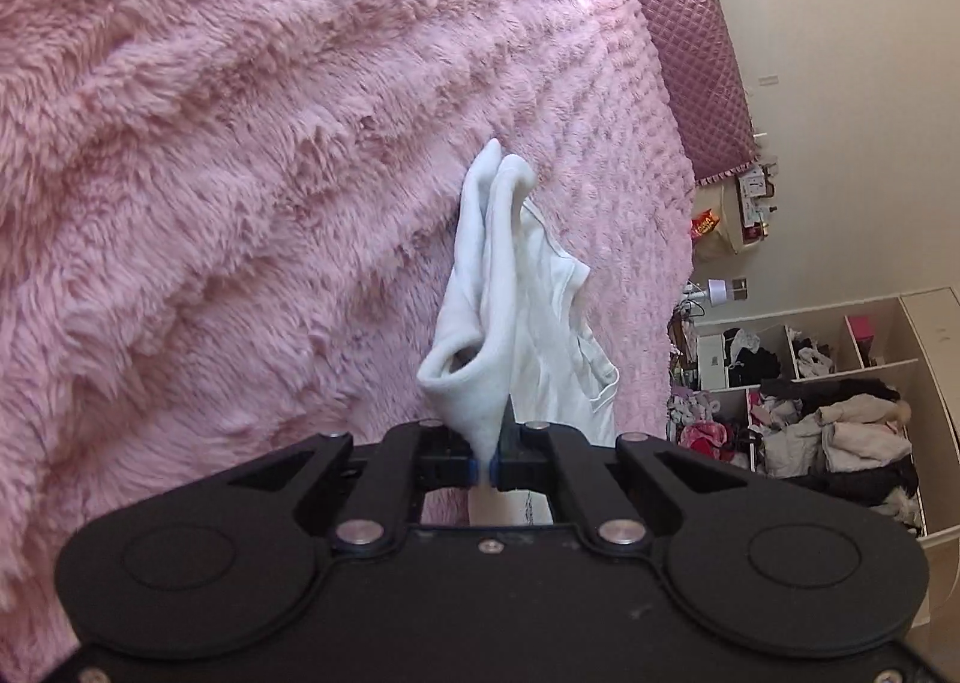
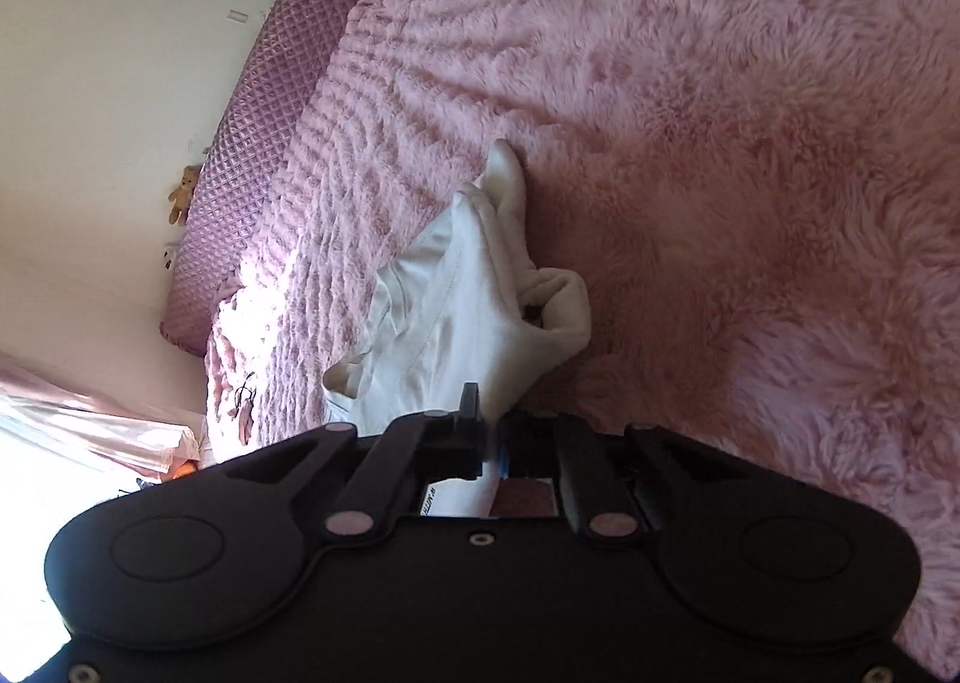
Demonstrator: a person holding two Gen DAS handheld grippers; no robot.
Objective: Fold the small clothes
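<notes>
The left gripper (image 1: 487, 464) has its black jaws pinched together on a bunched edge of the small white knit garment (image 1: 480, 287), the cloth squeezed between the blue pads. The garment lies on the fluffy pink long-pile blanket (image 1: 240, 173), partly over a thinner white cotton garment with stitched hems (image 1: 564, 323) that lies beside it on the same blanket.

The right gripper (image 2: 495, 458) is likewise closed tight, with white cloth gripped between its jaws; in its view the white knit garment (image 2: 540, 317) curls into a rolled loop on the pink blanket (image 2: 750, 173), touching the thin white cotton garment (image 2: 432, 311).

A quilted mauve headboard cushion with a diamond pattern (image 1: 684, 23) runs along the cream wall (image 1: 840, 83). A white open shelf unit stuffed with crumpled clothes (image 1: 840, 413) stands past the bed. A small brown teddy bear (image 2: 183, 194) hangs by the cushion.

A small printed label shows through each gripper's frame, and a red packet (image 1: 705, 227) carries lettering, but none of this writing can be read.
</notes>
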